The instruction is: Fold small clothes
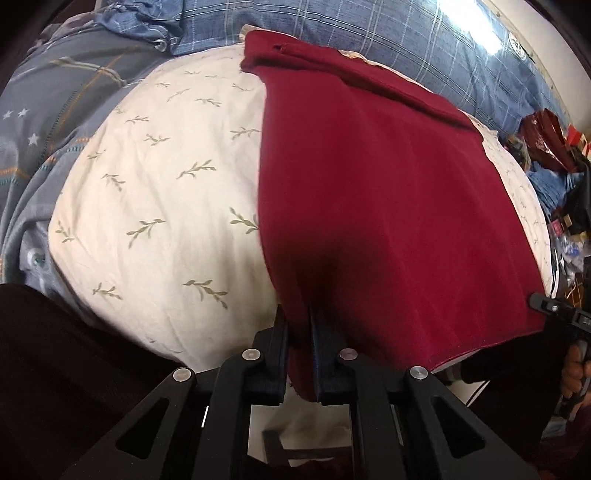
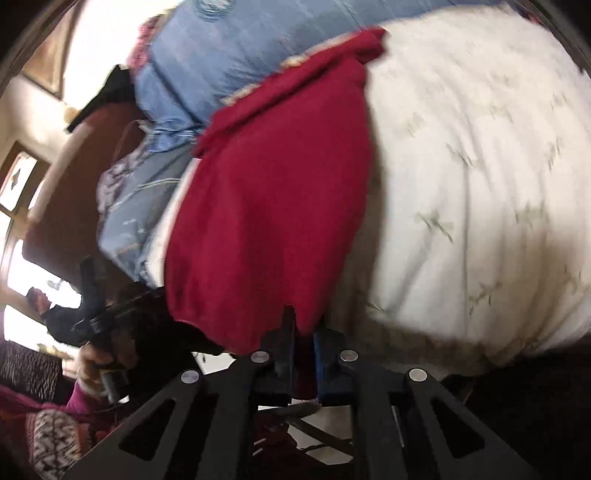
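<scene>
- Gripping the near hem of the red cloth (image 1: 369,206), I have it pinched in both claws at once: my left claw (image 1: 298,325) is clenched on the hem at the cloth's near left corner, and my right claw (image 2: 304,325) is clenched on the hem as well, with red fabric showing between each pair of jaws.
- The cloth lies spread flat on the cream leaf-print pillow (image 1: 155,206), covering its right half from the near edge to the far edge, where a folded-over band of it runs along the far side.
- In my right view the same red cloth (image 2: 273,206) sits on the left part of the pillow (image 2: 472,177); that picture is blurred.
- Around the pillow's far and left edges lies blue checked bedding (image 1: 332,26).
- At the right edge of my left view I see the tip of my other claw at the cloth's near right corner; in my right view, my left hand (image 2: 92,363) grips its handle, with a pink sleeve (image 2: 79,400) below.
</scene>
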Demonstrator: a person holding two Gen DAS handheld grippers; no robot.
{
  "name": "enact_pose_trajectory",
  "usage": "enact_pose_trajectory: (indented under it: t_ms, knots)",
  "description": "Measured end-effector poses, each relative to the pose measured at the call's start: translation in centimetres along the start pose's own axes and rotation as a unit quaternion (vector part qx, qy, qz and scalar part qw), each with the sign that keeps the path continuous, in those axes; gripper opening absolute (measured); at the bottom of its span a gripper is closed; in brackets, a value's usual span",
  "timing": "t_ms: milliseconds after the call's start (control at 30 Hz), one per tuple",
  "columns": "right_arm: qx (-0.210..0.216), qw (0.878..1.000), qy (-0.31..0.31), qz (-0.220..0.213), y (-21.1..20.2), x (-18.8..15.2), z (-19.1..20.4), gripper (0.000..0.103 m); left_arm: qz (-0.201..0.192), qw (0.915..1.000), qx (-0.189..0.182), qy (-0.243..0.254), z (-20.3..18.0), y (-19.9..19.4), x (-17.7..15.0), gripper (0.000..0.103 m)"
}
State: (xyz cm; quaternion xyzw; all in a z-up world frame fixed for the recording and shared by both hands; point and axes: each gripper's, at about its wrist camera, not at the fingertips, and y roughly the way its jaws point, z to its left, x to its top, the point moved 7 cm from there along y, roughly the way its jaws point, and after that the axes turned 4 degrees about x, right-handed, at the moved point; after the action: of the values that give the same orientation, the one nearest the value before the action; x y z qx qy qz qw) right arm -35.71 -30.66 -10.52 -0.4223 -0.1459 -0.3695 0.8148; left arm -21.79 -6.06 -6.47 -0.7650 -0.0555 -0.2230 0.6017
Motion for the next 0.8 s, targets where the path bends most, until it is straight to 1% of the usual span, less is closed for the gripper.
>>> enact_pose_trajectory:
  t_ms: [100,133,200,233,267,300,333,400,467,533,600,633,733,767,800]
  knots:
    - [-0.001,1.0,-0.004,-0.002,-0.2,0.2,0.3,0.008,-0.003,1.0,0.006,0.006,-0.3,0.0,-0.1,0.008]
    - [-0.003,1.0,-0.001,0.004,0.2,0.1,0.1,0.012,-0.004,0.9999,0.008,0.007,-0.4,0.0,-0.1,0.008]
    - [-0.005,1.0,0.017,0.019,1.2,-0.3,-0.6,0.014,-0.005,0.9999,0.011,0.007,-0.6,0.2,-0.2,0.009]
    - [0.0,0.999,0.025,0.027,1.6,-0.5,-0.9,0.021,-0.004,0.9999,0.012,0.007,-0.7,0.3,-0.2,0.009]
    - [0.005,0.999,0.035,0.035,2.1,-0.7,-1.2,0.034,-0.004,0.9999,0.012,0.006,-0.7,0.4,-0.2,0.01]
    - [0.007,0.998,0.042,0.037,2.6,-0.8,-1.4,0.037,-0.004,0.9999,0.011,0.006,-0.7,0.4,-0.2,0.01]
    - [0.008,0.998,0.041,0.038,2.7,-0.9,-1.3,0.038,-0.003,0.9999,0.01,0.007,-0.2,0.2,-0.3,0.01]
    - [0.01,0.998,0.037,0.042,3.3,-1.0,-1.1,0.038,-0.002,0.9999,0.011,0.004,0.1,0.2,-0.4,0.016]
    - [0.013,0.998,0.04,0.042,3.6,-1.0,-1.1,0.038,0.0,1.0,0.009,0.0,0.1,0.5,-0.4,0.018]
    - [0.014,0.998,0.041,0.042,3.7,-1.1,-1.1,0.037,-0.002,0.9999,0.01,0.002,0.1,0.5,-0.4,0.02]
    - [0.009,0.998,0.036,0.042,3.4,-1.1,-1.1,0.023,-0.004,0.9999,0.014,0.006,0.0,0.6,-0.5,0.021]
    - [0.006,0.999,0.032,0.041,3.2,-1.1,-1.2,0.008,-0.005,0.9998,0.015,0.008,-0.1,0.7,-0.5,0.022]
    - [0.016,0.999,0.019,0.031,2.5,-0.7,-0.3,0.008,-0.007,0.9998,0.017,0.012,-0.1,0.7,-0.5,0.022]
    - [0.018,0.999,0.014,0.028,2.2,-0.6,0.0,0.008,-0.007,0.9997,0.016,0.014,-0.2,0.6,-0.6,0.021]
    - [0.023,0.999,0.008,0.021,1.7,-0.3,0.5,0.008,-0.006,0.9998,0.014,0.015,-0.2,0.5,-0.6,0.014]
